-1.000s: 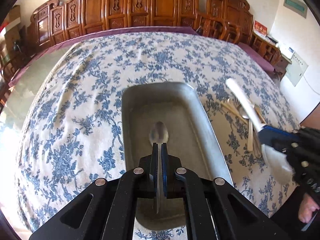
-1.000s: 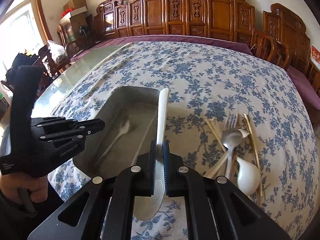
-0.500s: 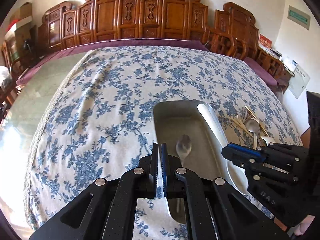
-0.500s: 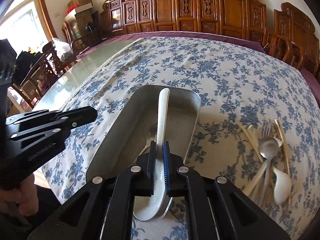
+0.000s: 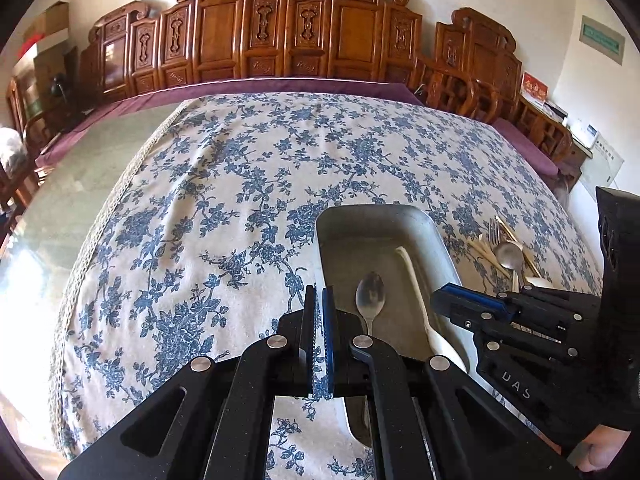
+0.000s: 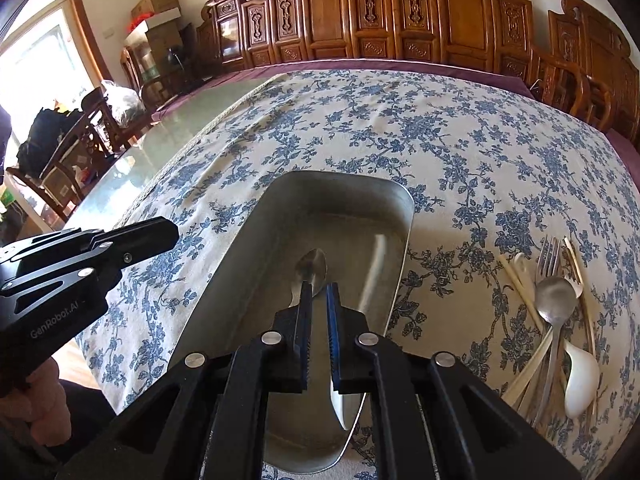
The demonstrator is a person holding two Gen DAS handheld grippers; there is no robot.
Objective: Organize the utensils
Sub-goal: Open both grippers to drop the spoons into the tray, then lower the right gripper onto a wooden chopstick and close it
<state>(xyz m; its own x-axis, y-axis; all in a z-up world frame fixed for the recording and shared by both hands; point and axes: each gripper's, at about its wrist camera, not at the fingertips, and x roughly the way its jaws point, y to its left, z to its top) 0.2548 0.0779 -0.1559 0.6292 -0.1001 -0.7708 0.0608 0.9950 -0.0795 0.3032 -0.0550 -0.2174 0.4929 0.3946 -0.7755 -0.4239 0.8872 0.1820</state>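
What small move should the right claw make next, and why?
Probably swing right toward the loose utensil pile on the blue-flowered tablecloth. The white ceramic spoon already lies in the grey metal tray beside the small steel spoon, and the right claw looks empty.

On my left gripper (image 6: 100, 248) body I read "GenRobot.AI" in white. On my right gripper (image 5: 480, 308) I make out only "UAS". The green wall sign (image 5: 603, 40) and red card (image 5: 534, 86) are too blurred to read.
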